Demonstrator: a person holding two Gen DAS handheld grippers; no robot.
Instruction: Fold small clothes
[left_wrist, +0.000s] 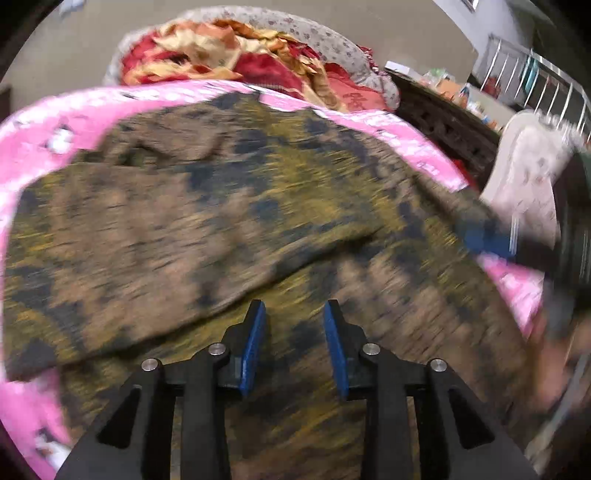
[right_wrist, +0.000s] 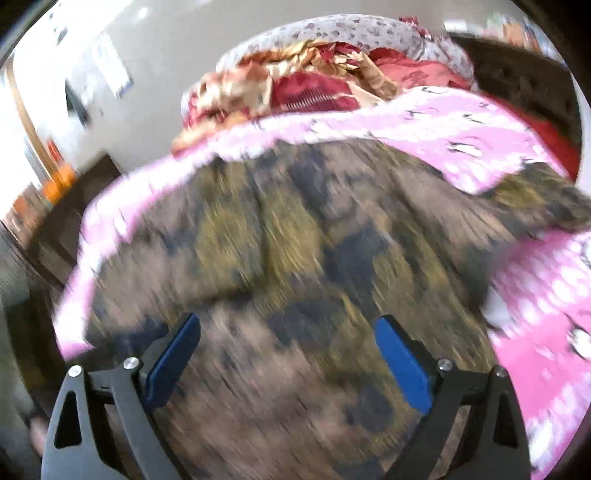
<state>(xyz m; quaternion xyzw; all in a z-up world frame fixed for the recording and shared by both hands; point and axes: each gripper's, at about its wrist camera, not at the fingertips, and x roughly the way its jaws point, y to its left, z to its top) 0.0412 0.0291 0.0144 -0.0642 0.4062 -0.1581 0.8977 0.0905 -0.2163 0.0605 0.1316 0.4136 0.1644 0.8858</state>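
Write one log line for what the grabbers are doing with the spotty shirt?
left tool: open, empty | right tool: open, empty | camouflage garment: spread on pink sheet | view: blurred

One camouflage garment (left_wrist: 229, 221), one pink sheet (left_wrist: 55, 125), one quilt pile (left_wrist: 236, 55) at twelve o'clock, two grippers (left_wrist: 294, 314).

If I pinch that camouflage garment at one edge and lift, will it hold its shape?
Probably not. The camouflage garment lies in soft folds and wrinkles on the pink blanket, so it looks floppy and would likely drape. Pushed, it would likely bunch up rather than slide.
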